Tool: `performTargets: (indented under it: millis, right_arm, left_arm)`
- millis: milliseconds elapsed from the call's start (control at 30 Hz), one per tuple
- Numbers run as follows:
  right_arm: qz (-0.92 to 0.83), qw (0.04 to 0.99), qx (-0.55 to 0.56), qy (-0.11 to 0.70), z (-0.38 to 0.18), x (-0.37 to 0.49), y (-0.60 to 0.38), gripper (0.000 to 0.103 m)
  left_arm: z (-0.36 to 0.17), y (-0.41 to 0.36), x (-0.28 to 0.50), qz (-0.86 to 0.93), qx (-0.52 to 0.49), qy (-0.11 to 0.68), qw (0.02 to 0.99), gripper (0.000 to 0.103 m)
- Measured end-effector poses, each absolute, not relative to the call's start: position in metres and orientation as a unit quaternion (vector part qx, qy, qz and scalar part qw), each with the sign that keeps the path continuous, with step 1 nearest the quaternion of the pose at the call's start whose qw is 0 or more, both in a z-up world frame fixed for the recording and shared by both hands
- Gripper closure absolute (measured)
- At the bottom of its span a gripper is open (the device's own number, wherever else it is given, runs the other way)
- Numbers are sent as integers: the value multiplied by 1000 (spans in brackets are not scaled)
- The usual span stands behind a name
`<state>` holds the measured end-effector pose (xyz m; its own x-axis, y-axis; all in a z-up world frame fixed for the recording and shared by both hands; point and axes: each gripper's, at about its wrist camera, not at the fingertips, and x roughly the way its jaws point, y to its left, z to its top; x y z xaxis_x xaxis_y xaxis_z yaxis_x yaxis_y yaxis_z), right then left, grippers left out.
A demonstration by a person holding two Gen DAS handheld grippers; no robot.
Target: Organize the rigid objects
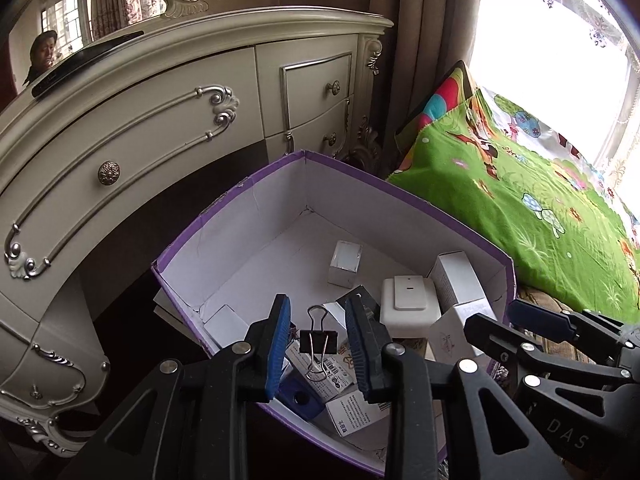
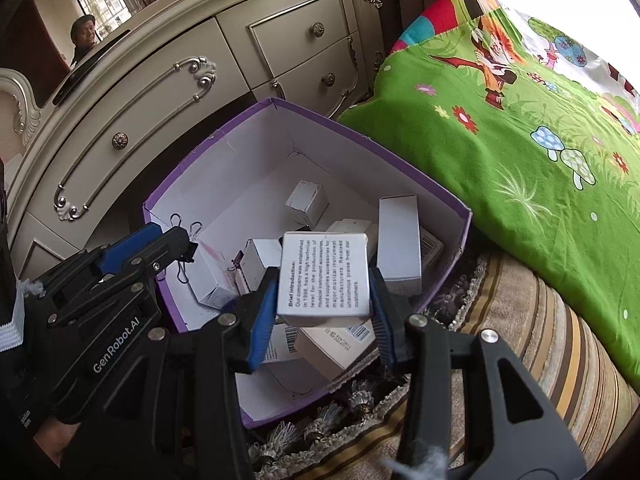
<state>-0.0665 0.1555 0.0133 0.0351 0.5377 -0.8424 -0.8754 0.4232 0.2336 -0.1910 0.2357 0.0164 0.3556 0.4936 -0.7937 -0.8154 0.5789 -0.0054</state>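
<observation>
Right claw [image 2: 322,304] grips printed box [image 2: 323,276] over carton [image 2: 224,152].

Daylight pours from the window [image 1: 552,60] at upper right, blown out to pure white in the left wrist view. The green bedspread [image 2: 520,152] is brightly lit, while the floor beneath the dresser [image 1: 160,120] sinks into deep shadow. Both views are sharp at centre, with strong fisheye bending and dark vignetted corners; the box [image 2: 280,120] interior reads evenly lit.
</observation>
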Motion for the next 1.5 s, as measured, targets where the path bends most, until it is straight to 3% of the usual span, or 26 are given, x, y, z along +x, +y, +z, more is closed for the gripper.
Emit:
performTargets:
  millis: [67,200,367,533,733,1500]
  right_arm:
    - [506,702,-173,470,16,-66,151,31]
    - [502,710,-177,461,23,-66,137,27]
    - [485,733,-169,446,32,-60,106,23]
    - [474,757,-140,427,41,-56,70,21]
    - [469,760,-79,442,32,-39,43,19]
    - [493,745,-64,445,24,-40,38,12]
  left_arm:
    - [20,233,-191,414,-200,390,798,53]
    - [29,226,-193,422,-189,388,797,34]
    - [40,203,-192,418,-182,390,800,20]
    - [47,176,-187,404,-183,407,799,18]
    - [54,150,-188,429,-165,422,781,8]
    - [48,142,-194,449,-153,424,771,8]
